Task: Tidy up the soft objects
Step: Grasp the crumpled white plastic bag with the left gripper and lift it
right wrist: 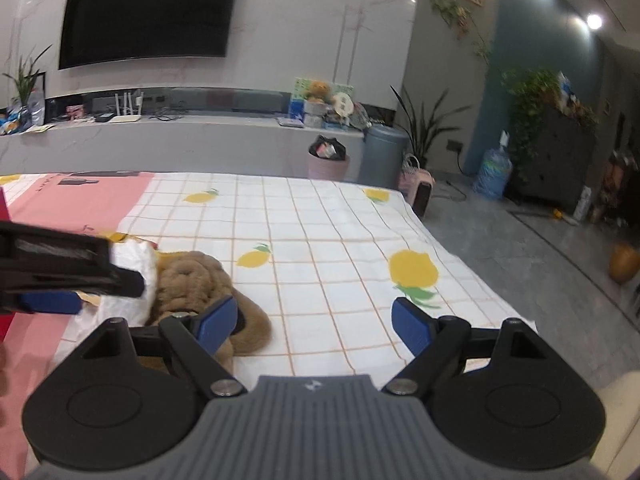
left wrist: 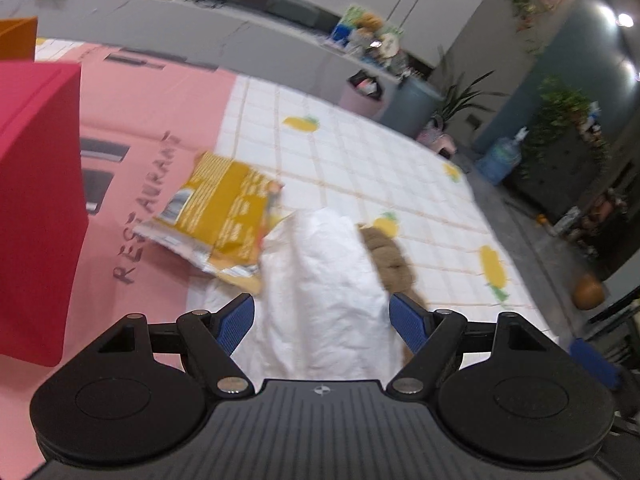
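- Living room setup, with a big TV [right wrist: 148,12] on the back wall and a long grey ledge under it; the work surface is a bench covered by a lemon-print grid cloth [right wrist: 320,240] with a pink "RESTAURANT" mat [left wrist: 152,128] on its left part.
- Soft stuff sits in one pile: a white crinkly bag or cloth [left wrist: 320,280], a brown fuzzy bundle [right wrist: 192,280] touching its right side, and a yellow crumpled packet [left wrist: 224,216] touching its upper left.
- Left gripper [left wrist: 321,320] is spread wide and empty, and in the left wrist view the white piece sits right between its blue fingers [left wrist: 236,322], bottom centre of the frame. Its long axis runs away from the camera, roughly along the fingers, so closing across the narrow width looks like the easy grab.
- Right gripper [right wrist: 314,322] is also wide open with nothing in it. The brown bundle is at lower left of its view, behind its left pad, so it's off to the side and not lined up.
- Judgement: left is better placed for the white piece.
- Only the left view shows the red box [left wrist: 36,200] at the left edge, probably a bin, plus the packet properly. Only the right view shows the brown bundle's coiled shape and the left gripper hovering over the pile.
- Left view is a bit motion-blurred, so can't tell if the fingers touch the white piece.
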`<state>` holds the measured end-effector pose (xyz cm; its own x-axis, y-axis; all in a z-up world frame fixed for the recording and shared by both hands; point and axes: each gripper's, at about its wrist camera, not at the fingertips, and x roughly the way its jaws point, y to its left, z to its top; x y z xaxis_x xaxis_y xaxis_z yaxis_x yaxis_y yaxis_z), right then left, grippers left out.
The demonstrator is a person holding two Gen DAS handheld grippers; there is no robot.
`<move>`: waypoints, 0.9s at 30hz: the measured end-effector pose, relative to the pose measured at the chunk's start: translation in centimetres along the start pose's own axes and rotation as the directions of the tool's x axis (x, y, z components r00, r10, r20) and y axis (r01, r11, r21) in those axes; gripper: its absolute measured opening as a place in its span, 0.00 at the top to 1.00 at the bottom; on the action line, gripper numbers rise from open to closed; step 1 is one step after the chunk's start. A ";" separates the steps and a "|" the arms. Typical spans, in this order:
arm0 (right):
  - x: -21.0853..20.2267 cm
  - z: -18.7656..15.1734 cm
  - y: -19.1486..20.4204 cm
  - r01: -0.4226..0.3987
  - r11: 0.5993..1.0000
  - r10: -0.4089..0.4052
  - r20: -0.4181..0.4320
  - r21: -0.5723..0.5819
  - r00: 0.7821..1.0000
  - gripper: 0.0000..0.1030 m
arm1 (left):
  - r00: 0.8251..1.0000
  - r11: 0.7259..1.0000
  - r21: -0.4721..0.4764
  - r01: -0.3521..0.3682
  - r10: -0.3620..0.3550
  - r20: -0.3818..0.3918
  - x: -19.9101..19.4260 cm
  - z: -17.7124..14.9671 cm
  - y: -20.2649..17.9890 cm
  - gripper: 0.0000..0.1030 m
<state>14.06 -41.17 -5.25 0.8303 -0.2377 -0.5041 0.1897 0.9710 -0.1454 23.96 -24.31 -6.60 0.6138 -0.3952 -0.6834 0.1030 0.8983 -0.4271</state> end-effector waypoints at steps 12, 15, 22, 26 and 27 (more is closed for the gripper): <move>0.1 -0.4 -0.5 0.013 0.999 -0.010 -0.075 0.041 0.997 0.21 | 0.998 0.998 0.025 0.057 -0.056 -0.037 0.6 -1.2 2.2 0.37; 0.3 -0.6 -0.3 0.010 1.000 -0.007 -0.085 0.029 0.996 0.22 | 0.999 0.989 0.144 0.019 -0.014 -0.031 -0.2 -2.1 2.2 0.62; 0.0 -0.6 0.1 -0.001 1.000 0.001 -0.090 -0.005 0.996 0.22 | 0.998 0.972 0.228 0.052 -0.045 -0.036 -3.3 -4.4 3.6 0.68; -0.1 -0.7 0.2 -0.032 0.999 0.031 -0.085 -0.005 0.996 0.22 | 0.999 0.949 0.313 0.017 -0.005 -0.040 -5.3 -6.3 3.5 0.68; -0.3 -0.8 0.3 -0.042 0.999 0.041 -0.078 -0.004 0.996 0.22 | 0.999 0.944 0.329 0.010 0.003 -0.040 -5.7 -6.6 3.5 0.68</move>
<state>13.47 -40.87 -5.84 0.7940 -0.1986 -0.5746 0.1529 0.9800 -0.1275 15.63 -20.17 -8.12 0.5826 -0.4001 -0.7074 0.3615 0.9072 -0.2153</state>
